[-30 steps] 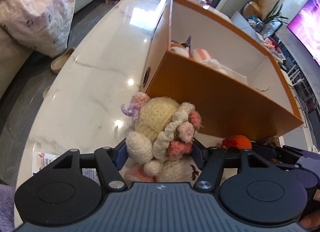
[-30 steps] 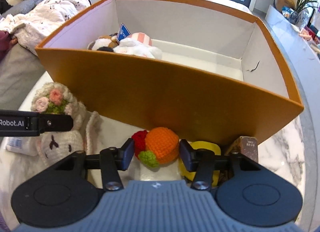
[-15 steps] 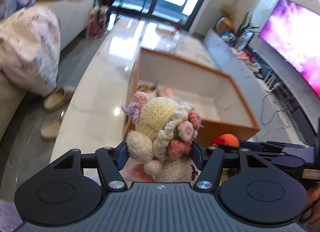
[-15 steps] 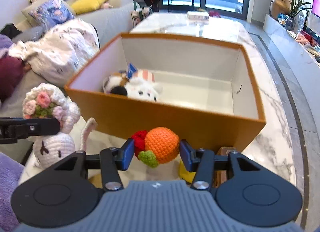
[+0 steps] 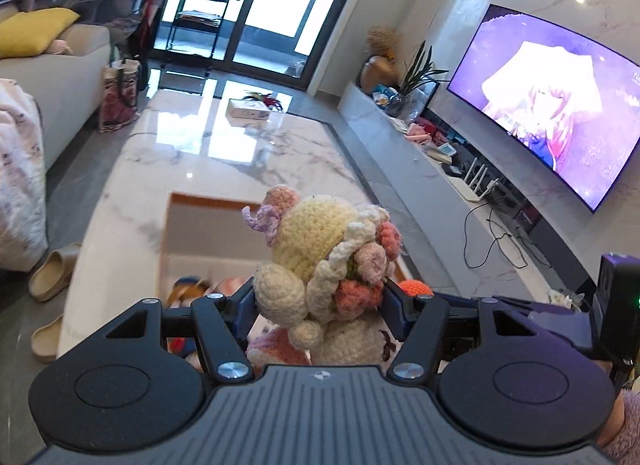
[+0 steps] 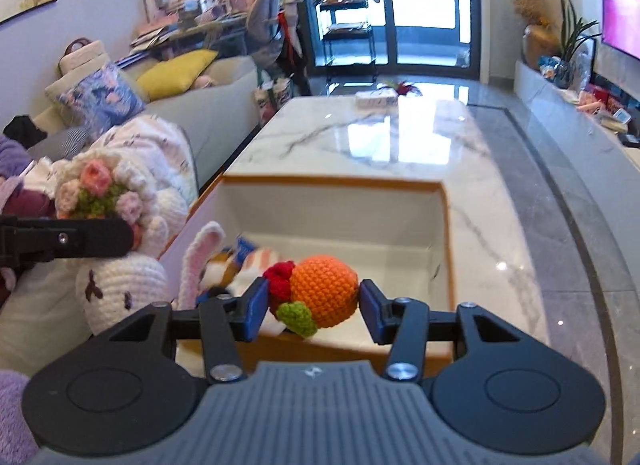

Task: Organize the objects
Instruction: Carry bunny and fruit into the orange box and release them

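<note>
We have lifted both toys since a second ago, when they sat low against the box's front wall; now the orange box (image 6: 447,225) lies below and ahead of our fingers, so, we judge, dropping in comes next. Our left gripper (image 5: 318,305) pinches the crocheted bunny (image 5: 320,265); our right gripper (image 6: 312,305) pinches the orange crochet fruit (image 6: 322,291). The right view alone shows the bunny's face and the box's open floor beyond the fingertips; the left view barely shows the fruit.

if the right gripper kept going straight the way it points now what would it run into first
Likely nothing soon: the right gripper, shut on the crochet orange, points above the open orange box. Beyond lies bare marble table, though depth is unclear.
</note>
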### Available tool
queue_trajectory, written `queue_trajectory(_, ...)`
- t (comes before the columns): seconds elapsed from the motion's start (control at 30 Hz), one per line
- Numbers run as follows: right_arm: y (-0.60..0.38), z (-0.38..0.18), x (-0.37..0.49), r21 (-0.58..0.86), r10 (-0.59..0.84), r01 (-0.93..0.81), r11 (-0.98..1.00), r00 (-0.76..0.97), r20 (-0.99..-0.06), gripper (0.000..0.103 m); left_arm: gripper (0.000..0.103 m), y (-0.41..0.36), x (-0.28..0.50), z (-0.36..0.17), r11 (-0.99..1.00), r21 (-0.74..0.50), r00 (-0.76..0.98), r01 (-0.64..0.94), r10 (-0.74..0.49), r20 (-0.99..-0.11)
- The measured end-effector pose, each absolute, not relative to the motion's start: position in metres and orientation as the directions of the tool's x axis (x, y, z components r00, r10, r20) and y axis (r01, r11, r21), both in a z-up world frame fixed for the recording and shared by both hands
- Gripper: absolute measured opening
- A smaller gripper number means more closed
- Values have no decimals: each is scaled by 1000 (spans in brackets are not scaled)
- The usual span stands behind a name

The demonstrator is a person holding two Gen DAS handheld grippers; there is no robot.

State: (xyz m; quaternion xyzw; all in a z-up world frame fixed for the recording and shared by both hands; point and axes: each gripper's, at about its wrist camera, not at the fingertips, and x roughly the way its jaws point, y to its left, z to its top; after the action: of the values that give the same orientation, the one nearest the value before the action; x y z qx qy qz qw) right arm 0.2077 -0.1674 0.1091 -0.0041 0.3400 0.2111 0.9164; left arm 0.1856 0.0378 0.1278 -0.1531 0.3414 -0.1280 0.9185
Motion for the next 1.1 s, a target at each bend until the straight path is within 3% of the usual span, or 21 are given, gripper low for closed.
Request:
queue_trajectory(0.5,-189,85,269,223,390,-328,918,649,-653,51,72,17,275,35,883,-461,564,89,-426,-707)
queue_trajectory(0.8,-191,68,283,271,415,-318,909,609,-676,51,73,-11,283,6,937,-317,450,149,-350,-822)
queue_trajectory(1.1,-185,54,290,279,410,-307,910,561,-719,51,75,-32,268,-6,959,-167,442,231,-256,-860)
